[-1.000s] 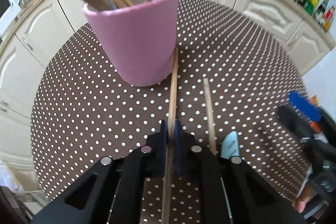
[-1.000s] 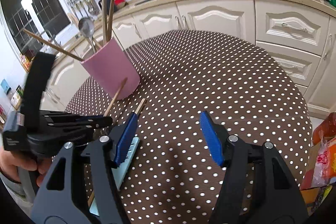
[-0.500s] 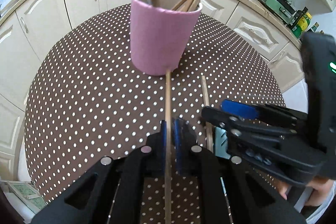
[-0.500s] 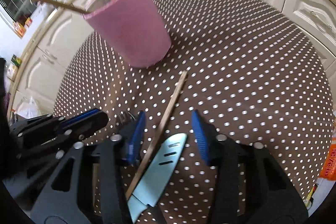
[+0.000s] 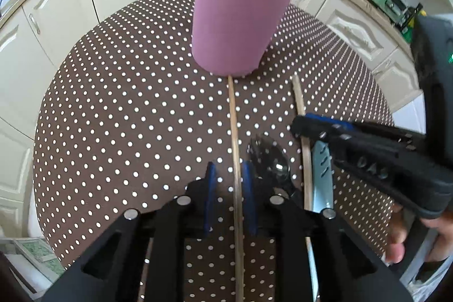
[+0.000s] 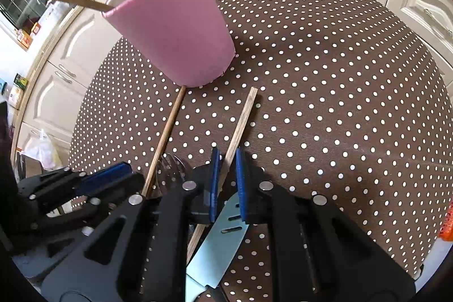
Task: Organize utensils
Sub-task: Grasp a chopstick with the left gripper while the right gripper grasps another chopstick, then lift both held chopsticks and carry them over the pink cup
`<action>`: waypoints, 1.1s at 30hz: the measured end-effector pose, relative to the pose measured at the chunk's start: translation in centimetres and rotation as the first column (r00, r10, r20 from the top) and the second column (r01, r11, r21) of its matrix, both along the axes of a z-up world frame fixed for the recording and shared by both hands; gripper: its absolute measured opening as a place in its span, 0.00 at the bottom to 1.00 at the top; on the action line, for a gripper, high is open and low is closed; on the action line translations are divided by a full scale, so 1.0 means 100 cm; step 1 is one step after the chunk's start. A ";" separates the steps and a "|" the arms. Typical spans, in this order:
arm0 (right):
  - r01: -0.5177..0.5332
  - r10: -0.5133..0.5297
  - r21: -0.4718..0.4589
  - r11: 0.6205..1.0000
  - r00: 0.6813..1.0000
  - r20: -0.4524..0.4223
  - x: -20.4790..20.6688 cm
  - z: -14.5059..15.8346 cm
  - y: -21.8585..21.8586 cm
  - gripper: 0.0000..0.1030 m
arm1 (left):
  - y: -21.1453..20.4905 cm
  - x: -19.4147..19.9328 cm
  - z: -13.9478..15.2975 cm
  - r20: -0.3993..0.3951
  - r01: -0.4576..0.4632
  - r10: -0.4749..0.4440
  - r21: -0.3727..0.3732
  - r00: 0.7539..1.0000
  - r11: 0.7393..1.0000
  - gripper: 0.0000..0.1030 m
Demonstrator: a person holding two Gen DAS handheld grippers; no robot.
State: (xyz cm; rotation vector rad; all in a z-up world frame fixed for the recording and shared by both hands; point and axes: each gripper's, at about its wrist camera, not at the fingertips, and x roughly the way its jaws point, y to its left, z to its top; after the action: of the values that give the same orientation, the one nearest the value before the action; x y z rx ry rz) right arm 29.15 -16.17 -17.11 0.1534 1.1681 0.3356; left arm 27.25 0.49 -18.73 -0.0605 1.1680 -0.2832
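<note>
Lying flat, chopstick [image 5: 233, 132] pointing lengthwise at pink cup [image 5: 237, 27], second chopstick [image 6: 240, 122] roughly parallel

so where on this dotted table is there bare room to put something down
Bare cloth lies to the right of the pink cup and the right chopstick, out to the table edge, and left of the left chopstick. It is crowded in front of the cup: both chopsticks, fork, knife.

The pink cup [image 6: 175, 36] full of sticks blocks the far side, a fork [image 5: 259, 157], spoon [image 5: 279, 166] and knife [image 6: 219, 242] crowd the near middle, and the dotted table [image 6: 339, 92] lies bare to the right.
</note>
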 end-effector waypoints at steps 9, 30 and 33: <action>-0.013 0.011 0.034 0.999 0.999 0.051 -0.012 0.015 -0.020 0.11 | -0.029 -0.003 -0.016 -0.003 -0.005 0.005 0.025 1.000 1.000 0.11; -0.054 0.014 0.130 0.990 0.957 0.290 -0.073 0.098 -0.066 0.10 | 0.034 -0.095 0.041 0.430 -0.106 0.227 -0.288 0.874 0.952 0.05; -0.061 0.015 0.131 0.990 0.945 0.326 -0.081 0.110 -0.068 0.10 | 0.035 -0.110 0.055 0.518 -0.097 0.249 -0.301 0.818 0.949 0.05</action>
State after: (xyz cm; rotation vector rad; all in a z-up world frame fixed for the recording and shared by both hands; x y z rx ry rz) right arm 21.08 -22.99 -6.08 0.1898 0.8220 0.4587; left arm 16.23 3.97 -13.28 -0.3007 0.5339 -0.2668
